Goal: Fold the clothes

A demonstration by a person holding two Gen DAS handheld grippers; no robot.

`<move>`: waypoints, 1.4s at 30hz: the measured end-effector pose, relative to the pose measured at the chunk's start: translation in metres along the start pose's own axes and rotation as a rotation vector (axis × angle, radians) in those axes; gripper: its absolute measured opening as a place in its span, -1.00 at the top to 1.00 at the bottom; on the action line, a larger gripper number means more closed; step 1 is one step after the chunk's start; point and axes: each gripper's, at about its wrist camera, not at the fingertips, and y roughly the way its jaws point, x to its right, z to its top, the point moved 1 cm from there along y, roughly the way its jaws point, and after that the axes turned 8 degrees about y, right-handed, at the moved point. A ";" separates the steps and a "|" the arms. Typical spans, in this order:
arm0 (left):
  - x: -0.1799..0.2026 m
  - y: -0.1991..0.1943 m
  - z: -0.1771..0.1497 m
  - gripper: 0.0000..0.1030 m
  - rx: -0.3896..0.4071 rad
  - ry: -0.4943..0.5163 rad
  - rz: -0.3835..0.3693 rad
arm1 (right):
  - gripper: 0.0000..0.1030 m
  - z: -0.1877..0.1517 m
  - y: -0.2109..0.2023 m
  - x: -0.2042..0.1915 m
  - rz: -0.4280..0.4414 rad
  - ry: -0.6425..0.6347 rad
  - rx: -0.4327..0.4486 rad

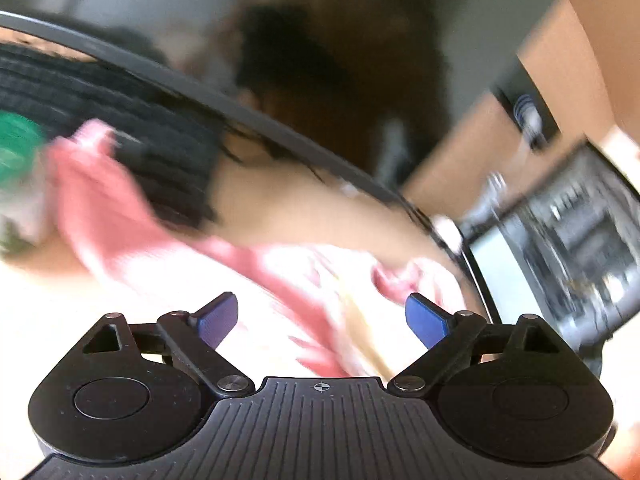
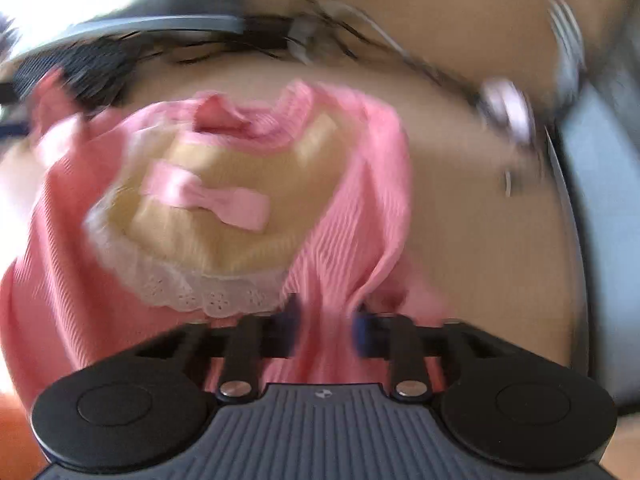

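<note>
A small pink ribbed garment with a cream bib panel, white lace trim and a pink bow lies on the tan tabletop. My right gripper is shut on a fold of the pink cloth near its lower edge. In the left wrist view the same pink garment is blurred and stretches across the table. My left gripper is open and empty above it, with its blue pads wide apart.
A dark knitted garment lies at the table's far left, with something green beside it. The table's dark rim curves across the view. Glasses or thin cables lie at the far edge. A machine stands right of the table.
</note>
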 end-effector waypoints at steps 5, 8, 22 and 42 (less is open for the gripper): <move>0.029 0.028 -0.016 -0.84 -0.053 0.021 -0.086 | 0.88 0.062 -0.016 0.045 -0.323 -0.198 0.193; 0.033 0.037 -0.016 -0.85 -0.061 0.034 -0.067 | 0.57 0.097 0.013 0.091 -0.493 -0.087 0.208; -0.007 0.052 -0.015 -0.86 -0.067 -0.158 0.158 | -0.72 0.019 0.043 0.087 -0.038 0.273 0.124; -0.015 0.029 0.008 -0.84 0.066 -0.117 0.198 | -0.66 -0.059 -0.009 0.006 0.446 0.288 -0.111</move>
